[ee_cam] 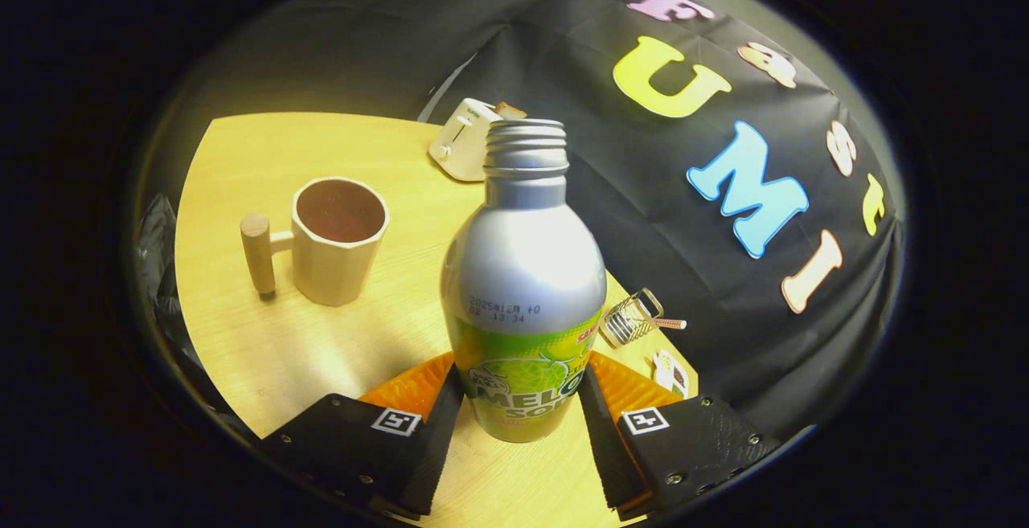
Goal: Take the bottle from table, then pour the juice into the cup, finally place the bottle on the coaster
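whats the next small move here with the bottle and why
Probably carry the uncapped silver aluminium bottle with the green label, which sits upright between the gripper fingers that look pressed to its sides, toward the pale wooden cup with a peg handle. The cup stands apart, beyond the fingers, so tilting now would likely spill on the table.

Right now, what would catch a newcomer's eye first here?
The silver bottle, uncapped, stands upright between the gripper fingers, which press on its lower sides. Beyond it on the wooden table sits a pale cup with a peg handle, and a white toaster stands at the table's far edge.
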`<state>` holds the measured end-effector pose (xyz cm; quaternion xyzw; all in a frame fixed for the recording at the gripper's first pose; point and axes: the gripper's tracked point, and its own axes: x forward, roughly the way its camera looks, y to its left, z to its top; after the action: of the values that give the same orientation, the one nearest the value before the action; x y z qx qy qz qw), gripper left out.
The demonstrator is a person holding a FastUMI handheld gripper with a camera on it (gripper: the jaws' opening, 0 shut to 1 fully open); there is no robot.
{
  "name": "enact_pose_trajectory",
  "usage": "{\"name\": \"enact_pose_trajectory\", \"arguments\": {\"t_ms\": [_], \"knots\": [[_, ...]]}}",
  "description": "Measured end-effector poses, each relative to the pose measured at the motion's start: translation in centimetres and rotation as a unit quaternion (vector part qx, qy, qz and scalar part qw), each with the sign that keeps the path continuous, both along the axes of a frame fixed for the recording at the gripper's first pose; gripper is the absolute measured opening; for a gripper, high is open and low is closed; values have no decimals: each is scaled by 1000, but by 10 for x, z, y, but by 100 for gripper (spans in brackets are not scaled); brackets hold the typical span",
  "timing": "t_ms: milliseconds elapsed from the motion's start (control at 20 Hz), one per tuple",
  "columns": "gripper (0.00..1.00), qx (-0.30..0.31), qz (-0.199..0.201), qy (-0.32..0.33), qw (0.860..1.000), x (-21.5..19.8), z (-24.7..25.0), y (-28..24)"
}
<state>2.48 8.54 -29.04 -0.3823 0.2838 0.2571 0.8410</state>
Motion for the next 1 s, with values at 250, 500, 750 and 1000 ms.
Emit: {"name": "enact_pose_trajectory", "arguments": {"t_ms": [250,500,750,1000], "knots": [[76,-73,42,-13,996,2,6,3],[76,-131,68,-13,989,3,7,7],[76,-187,86,-11,979,0,5,12],[76,-238,106,-1,966,-6,0,19]]}}
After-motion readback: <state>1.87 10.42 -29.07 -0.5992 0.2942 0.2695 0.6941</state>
